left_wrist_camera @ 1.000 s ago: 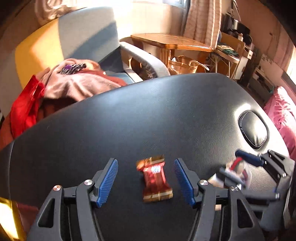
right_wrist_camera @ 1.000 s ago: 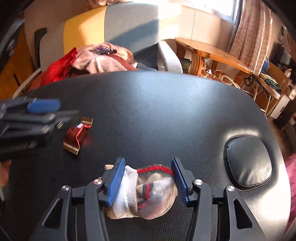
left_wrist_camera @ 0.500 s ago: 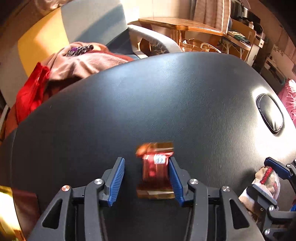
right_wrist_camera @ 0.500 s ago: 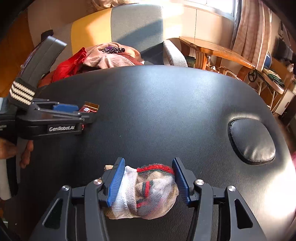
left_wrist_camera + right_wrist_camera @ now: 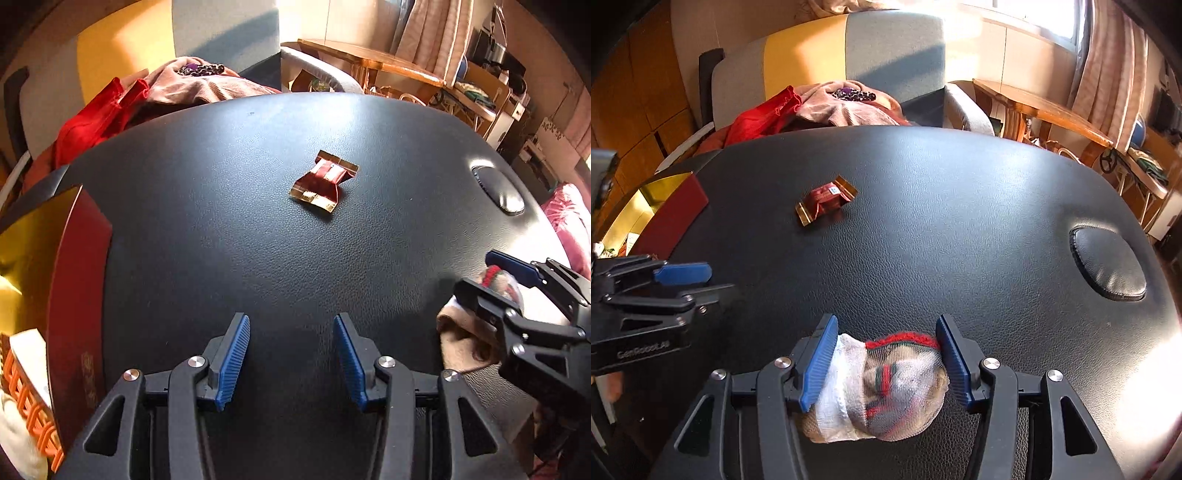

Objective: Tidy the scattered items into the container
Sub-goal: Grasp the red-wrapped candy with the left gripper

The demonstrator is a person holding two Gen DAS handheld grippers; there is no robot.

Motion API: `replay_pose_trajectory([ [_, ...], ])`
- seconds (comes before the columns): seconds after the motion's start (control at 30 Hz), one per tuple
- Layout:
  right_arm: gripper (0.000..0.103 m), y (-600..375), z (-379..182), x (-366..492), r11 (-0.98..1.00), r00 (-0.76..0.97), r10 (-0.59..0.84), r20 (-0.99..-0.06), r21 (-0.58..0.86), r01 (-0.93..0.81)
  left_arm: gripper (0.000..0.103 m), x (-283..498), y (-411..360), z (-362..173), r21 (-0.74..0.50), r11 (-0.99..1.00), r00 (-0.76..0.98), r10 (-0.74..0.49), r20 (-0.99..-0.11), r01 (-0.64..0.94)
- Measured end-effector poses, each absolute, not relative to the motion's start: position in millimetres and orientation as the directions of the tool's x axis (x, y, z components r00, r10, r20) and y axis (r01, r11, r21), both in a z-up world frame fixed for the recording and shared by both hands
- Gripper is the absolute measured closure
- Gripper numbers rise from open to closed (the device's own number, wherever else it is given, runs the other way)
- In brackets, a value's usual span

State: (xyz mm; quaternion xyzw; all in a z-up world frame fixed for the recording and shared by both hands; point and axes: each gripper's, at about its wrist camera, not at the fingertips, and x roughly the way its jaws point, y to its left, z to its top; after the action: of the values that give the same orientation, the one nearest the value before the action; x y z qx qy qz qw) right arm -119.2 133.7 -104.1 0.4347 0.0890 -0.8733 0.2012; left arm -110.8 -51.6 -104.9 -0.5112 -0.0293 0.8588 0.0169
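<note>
A red and gold wrapped candy (image 5: 324, 180) lies on the black padded table (image 5: 258, 240), well ahead of my left gripper (image 5: 291, 354), which is open and empty. The candy also shows in the right wrist view (image 5: 826, 199). My right gripper (image 5: 886, 358) is shut on a rolled sock (image 5: 882, 387), white with red and green stripes, just above the table. The right gripper and sock show at the right of the left wrist view (image 5: 498, 291). A red box with a gold inside (image 5: 79, 280) stands at the table's left edge, holding items.
An armchair (image 5: 886, 55) piled with red and pink clothes (image 5: 812, 107) stands behind the table. A round padded inset (image 5: 1108, 262) sits at the table's right. A wooden table (image 5: 1045, 110) and shelves stand at the far right.
My left gripper had closed around the candy, then opened and pulled back and left; the candy now lies farther away on the table. The right gripper still holds the sock.
</note>
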Motion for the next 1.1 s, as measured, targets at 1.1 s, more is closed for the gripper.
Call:
replay_pose_trajectory([
  [1.1, 0.033, 149.2, -113.2, -116.5, -0.935, -0.571, -0.293, -0.767, 0.105, 0.338, 0.071, -219.9, -21.0, -111.4, -0.029, -0.985, -0.439, 0.101, -0.893, -0.168],
])
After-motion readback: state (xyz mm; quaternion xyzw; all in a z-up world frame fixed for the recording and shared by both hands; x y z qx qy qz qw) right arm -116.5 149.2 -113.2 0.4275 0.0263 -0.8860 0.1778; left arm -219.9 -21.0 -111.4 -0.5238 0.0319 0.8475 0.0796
